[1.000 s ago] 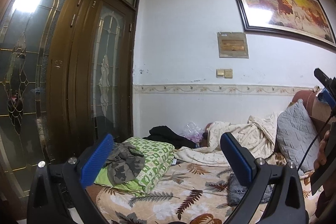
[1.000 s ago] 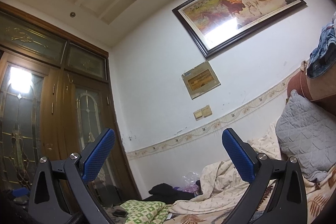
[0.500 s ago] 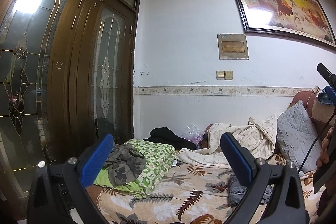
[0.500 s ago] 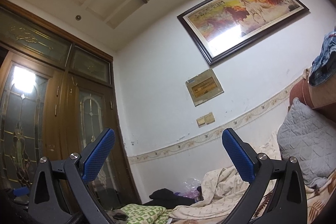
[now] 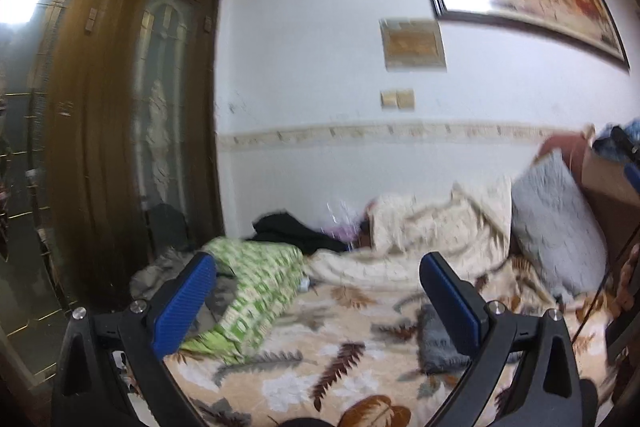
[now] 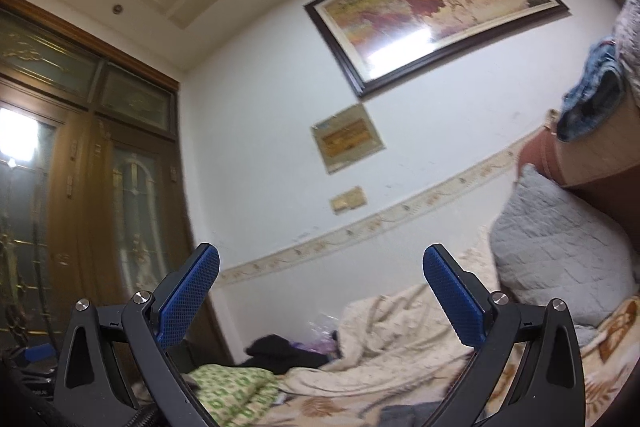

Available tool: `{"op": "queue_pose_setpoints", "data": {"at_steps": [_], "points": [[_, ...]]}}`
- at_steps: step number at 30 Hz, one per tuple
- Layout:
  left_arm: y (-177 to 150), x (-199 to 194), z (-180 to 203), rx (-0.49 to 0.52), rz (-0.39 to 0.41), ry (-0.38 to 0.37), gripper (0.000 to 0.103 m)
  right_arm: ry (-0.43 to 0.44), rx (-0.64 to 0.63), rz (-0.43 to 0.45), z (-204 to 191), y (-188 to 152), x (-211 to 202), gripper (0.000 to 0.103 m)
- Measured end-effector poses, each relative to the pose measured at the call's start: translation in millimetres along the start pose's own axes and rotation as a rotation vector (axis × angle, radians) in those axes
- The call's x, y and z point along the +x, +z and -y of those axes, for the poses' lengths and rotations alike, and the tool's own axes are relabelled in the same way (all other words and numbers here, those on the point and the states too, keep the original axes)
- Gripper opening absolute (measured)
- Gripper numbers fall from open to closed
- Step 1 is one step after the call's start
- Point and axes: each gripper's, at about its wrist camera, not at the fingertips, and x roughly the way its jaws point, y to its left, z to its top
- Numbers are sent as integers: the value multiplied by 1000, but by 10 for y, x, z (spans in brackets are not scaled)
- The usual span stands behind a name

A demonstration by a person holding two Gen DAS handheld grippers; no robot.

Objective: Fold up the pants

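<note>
Both my left gripper [image 5: 316,297] and right gripper [image 6: 320,291] are spread wide and empty, high above the bed [image 5: 320,367], so I may grab the leaf blanket together with the grey pants [image 5: 436,341] that lie crumpled below my left fingers.

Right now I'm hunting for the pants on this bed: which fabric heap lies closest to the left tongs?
The grey garment on the leaf-print blanket, just beside the left tongs' right finger; the green quilt and cream blanket lie farther back.
</note>
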Motion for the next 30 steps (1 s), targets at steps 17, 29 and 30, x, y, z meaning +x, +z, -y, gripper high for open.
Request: {"op": "queue_pose_setpoints", "data": {"at_steps": [17, 29, 30], "points": [[-341, 1125, 480, 42, -159, -36, 103, -264, 3, -95, 1319, -592, 386, 103], [-1139, 2572, 751, 69, -343, -58, 103, -327, 38, -312, 1829, -1404, 747, 103], [-1232, 2715, 802, 74, -372, -62, 103, -343, 50, -332, 1900, -1477, 786, 103]]}}
